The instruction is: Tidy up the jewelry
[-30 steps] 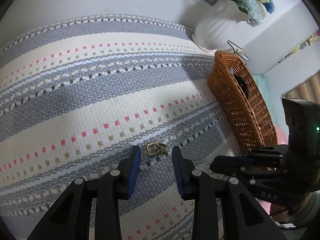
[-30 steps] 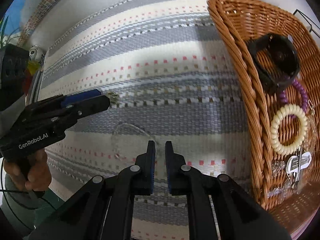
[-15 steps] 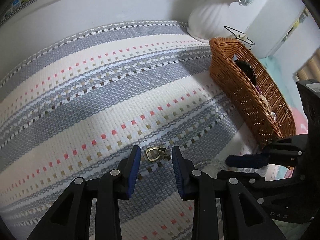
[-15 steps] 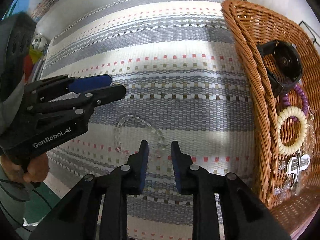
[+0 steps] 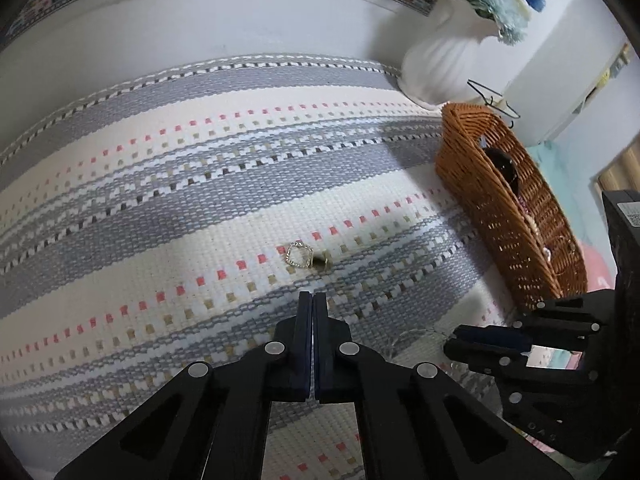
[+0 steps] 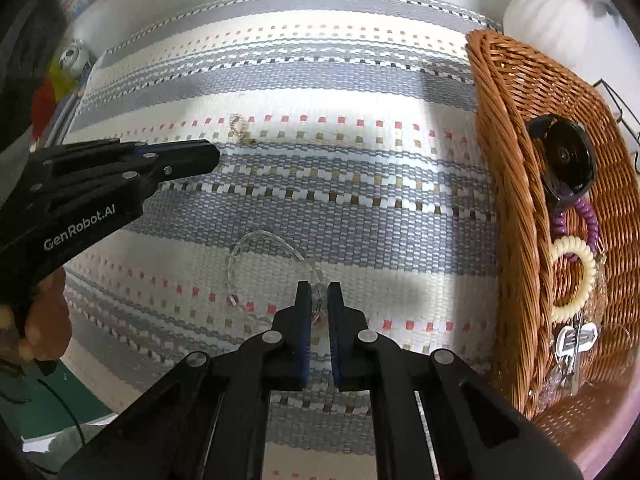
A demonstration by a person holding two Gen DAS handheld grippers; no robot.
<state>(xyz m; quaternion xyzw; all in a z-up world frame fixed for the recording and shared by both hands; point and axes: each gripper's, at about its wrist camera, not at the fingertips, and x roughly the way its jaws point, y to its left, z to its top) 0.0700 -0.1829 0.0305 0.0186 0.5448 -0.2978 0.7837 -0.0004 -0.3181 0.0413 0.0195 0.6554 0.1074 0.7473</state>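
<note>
Our right gripper (image 6: 319, 300) pinches the clear bracelet (image 6: 256, 256); our left gripper (image 5: 312, 304) is closed empty; the slick strand may slip free before reaching the basket (image 6: 508, 240) at right.

You are working in a home, likely a bedroom or living room: a striped woven cloth (image 5: 168, 184) is covering the table, a white vase (image 5: 436, 64) is holding blue flowers (image 5: 492, 4), and a wicker basket (image 6: 508, 208) is keeping hair ties and trinkets.

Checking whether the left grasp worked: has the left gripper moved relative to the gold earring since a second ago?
Yes. The left gripper has pulled back from the gold earring, which lies on the striped mat, and closed empty.
</note>
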